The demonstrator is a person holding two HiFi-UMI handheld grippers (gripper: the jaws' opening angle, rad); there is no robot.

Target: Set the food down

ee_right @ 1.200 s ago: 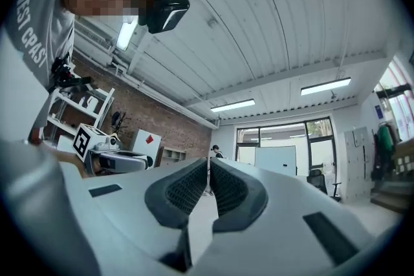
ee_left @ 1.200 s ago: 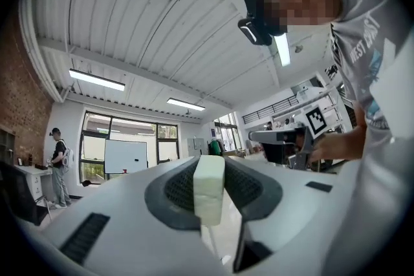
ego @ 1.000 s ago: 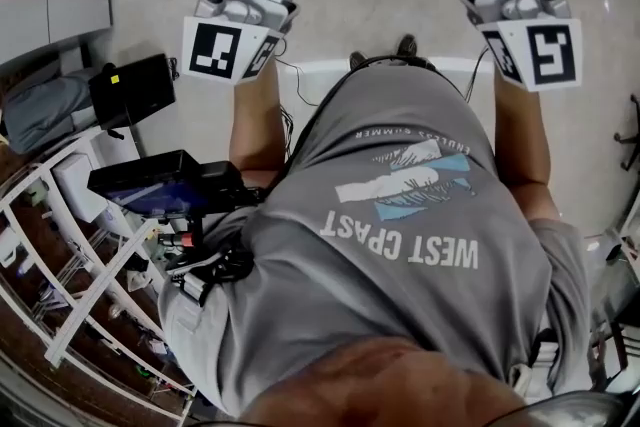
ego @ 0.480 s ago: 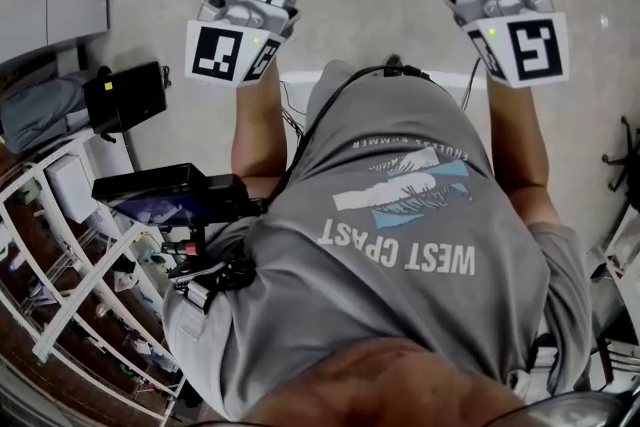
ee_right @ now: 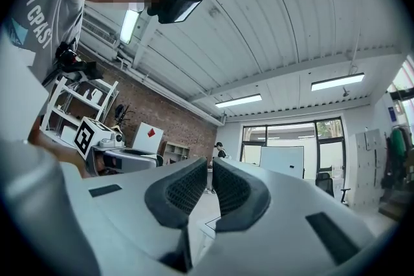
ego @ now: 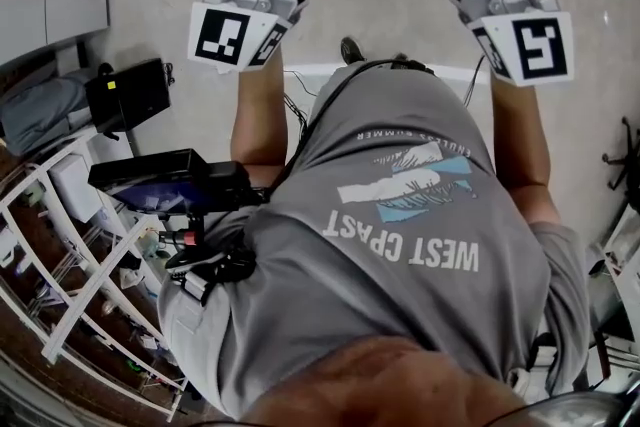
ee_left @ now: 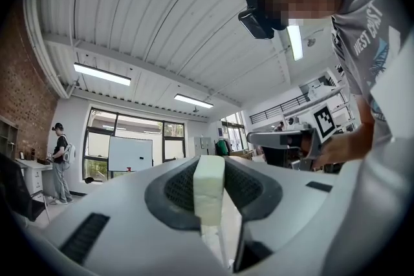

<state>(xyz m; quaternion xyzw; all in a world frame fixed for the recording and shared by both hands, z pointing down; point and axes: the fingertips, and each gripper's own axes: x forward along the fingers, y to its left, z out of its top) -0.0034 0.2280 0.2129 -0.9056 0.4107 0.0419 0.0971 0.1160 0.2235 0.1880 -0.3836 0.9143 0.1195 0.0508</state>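
Left claw [ee_left: 208,172]: closed on the food block [ee_left: 209,189], a pale white slab standing upright between the ribbed pads. It is pinched on its two broad faces, probably so it cannot twist or slide.
Food block, place: low centre of the left gripper view; in the head view it is a pale sliver at the top edge, upper left.
Right claw [ee_right: 208,185]: pads only a narrow slit apart, nothing between them. It seems kept free as a spare.
Posture: both claws reach out ahead of the person over bare floor [ego: 380,0], likely to keep the load clear of the body.
Set-down spot: no worktop shows in any view, so this looks like carrying, with the release not yet done.
Risk: the block looks soft, so a tighter squeeze might dent it.
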